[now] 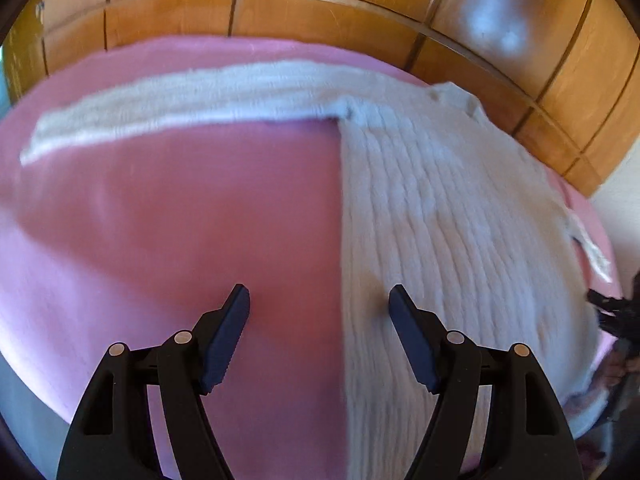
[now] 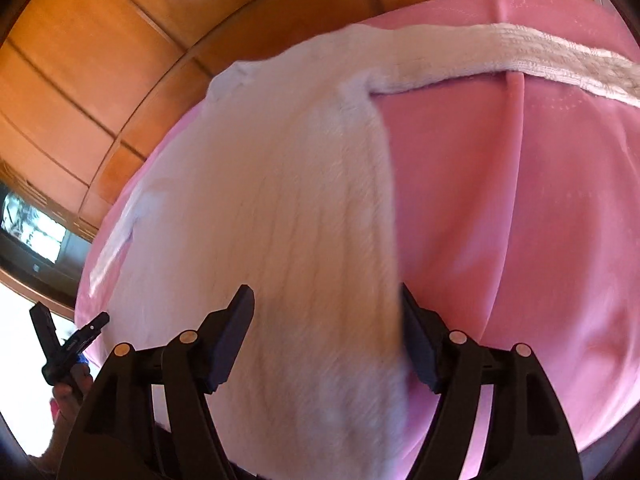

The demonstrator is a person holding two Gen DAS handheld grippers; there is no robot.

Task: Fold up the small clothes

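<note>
A white ribbed knit sweater (image 1: 440,208) lies flat on a pink cloth (image 1: 180,220), one long sleeve (image 1: 180,100) stretched out to the left. My left gripper (image 1: 320,300) is open and empty just above the sweater's left side edge. In the right wrist view the sweater body (image 2: 272,200) fills the middle, its sleeve (image 2: 520,56) running right. My right gripper (image 2: 326,300) is open over the sweater's lower body near its right edge, holding nothing.
Wooden panelling (image 1: 320,12) stands behind the pink cloth. The other gripper (image 2: 64,344) and the hand holding it show at the lower left of the right wrist view. A dark screen (image 2: 32,232) sits at the left.
</note>
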